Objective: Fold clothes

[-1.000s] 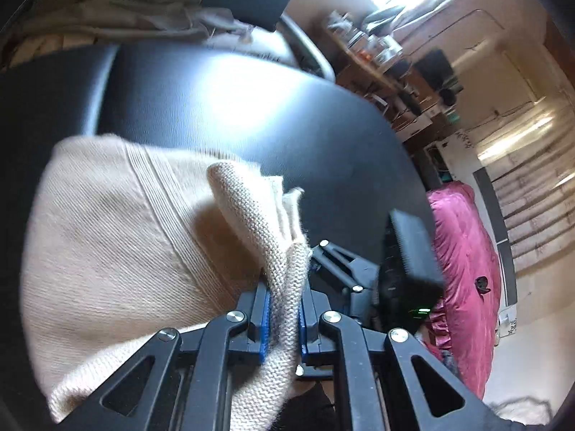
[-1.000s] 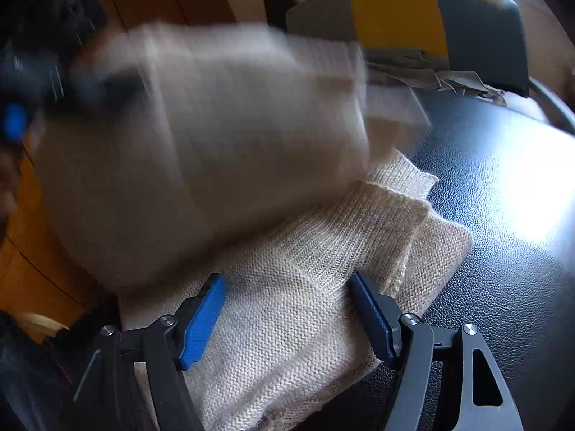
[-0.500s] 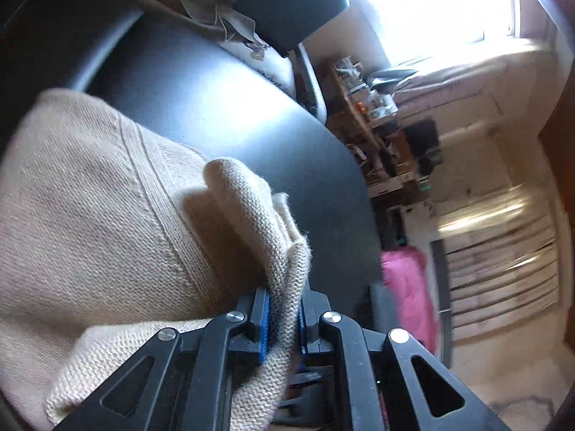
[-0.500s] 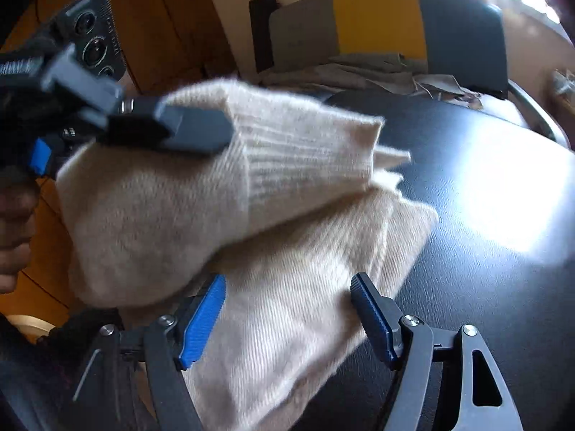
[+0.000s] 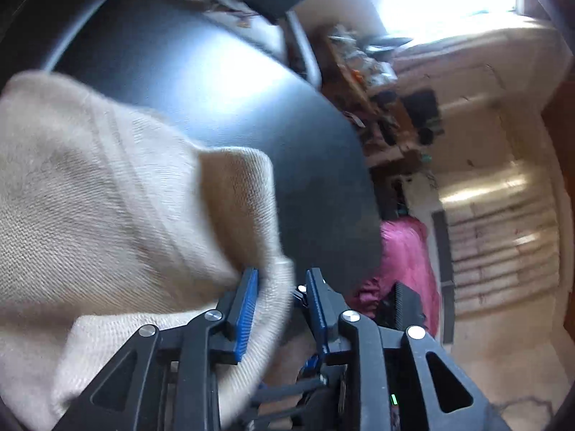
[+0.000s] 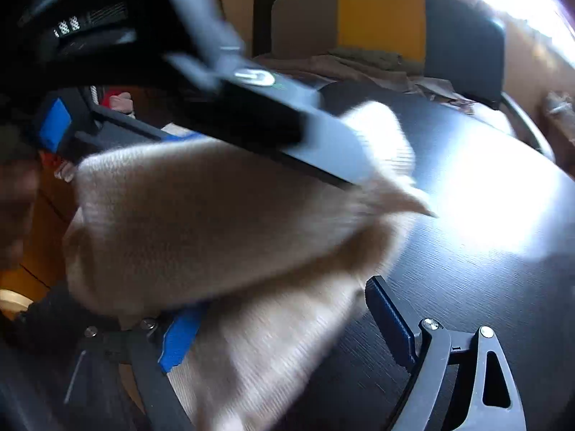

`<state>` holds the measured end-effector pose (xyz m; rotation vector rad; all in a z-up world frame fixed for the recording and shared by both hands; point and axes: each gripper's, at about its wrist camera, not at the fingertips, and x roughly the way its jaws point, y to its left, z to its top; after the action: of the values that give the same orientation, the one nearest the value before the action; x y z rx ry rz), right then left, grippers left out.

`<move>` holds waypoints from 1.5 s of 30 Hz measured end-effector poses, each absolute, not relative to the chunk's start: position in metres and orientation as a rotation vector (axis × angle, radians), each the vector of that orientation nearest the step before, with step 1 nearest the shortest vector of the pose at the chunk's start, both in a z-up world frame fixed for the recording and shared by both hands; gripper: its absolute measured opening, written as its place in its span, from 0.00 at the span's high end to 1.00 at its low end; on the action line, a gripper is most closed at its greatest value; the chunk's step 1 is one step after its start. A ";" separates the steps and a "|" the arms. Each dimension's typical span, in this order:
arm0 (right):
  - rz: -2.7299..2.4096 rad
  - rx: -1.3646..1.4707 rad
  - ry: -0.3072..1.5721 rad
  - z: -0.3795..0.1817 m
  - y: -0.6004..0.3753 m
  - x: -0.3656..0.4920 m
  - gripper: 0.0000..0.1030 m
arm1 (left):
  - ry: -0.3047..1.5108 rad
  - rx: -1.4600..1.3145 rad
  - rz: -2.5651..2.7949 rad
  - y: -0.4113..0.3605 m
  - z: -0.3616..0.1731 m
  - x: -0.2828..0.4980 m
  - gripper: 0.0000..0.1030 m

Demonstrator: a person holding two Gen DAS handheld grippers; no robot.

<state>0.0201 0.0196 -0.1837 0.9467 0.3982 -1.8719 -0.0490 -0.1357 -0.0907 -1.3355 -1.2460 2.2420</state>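
Observation:
A beige knit sweater (image 5: 100,208) lies folded on the black round table (image 5: 222,82). My left gripper (image 5: 282,298) has its jaws parted; a sweater edge (image 5: 273,309) still lies loosely between the blue pads. In the right wrist view the sweater (image 6: 215,222) fills the middle, blurred. My right gripper (image 6: 284,319) is open, its pads wide apart over the sweater's near part. The left gripper's body (image 6: 251,107) crosses above the sweater in that view.
A chair with grey, yellow and dark panels (image 6: 381,21) stands behind the table, with crumpled cloth (image 6: 359,64) on its seat. A pink blanket (image 5: 406,251) and cluttered shelves (image 5: 377,82) lie beyond the table's right edge.
My left gripper was shut on the sweater edge; its jaws have now opened. It swung across over the sweater. My right gripper stayed open over the sweater.

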 end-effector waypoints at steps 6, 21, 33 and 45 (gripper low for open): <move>-1.959 1.001 0.336 -0.167 0.076 0.030 0.14 | -1.158 -1.134 2.354 -0.172 -0.042 -0.011 0.72; -1.579 0.918 0.405 -0.095 -0.030 0.059 0.07 | -0.943 -1.182 2.767 -0.248 -0.111 0.091 0.72; -1.695 1.254 0.498 -0.143 0.043 0.080 0.93 | -0.692 -1.157 2.741 -0.221 -0.132 0.071 0.69; -1.873 1.286 0.034 -0.149 0.136 0.056 0.81 | -0.595 -1.058 2.745 -0.195 -0.119 0.093 0.69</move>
<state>0.0560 0.1359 -0.1491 1.2864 0.0337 -1.8725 0.0935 -0.1951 -0.1188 -1.0584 -0.5952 2.7454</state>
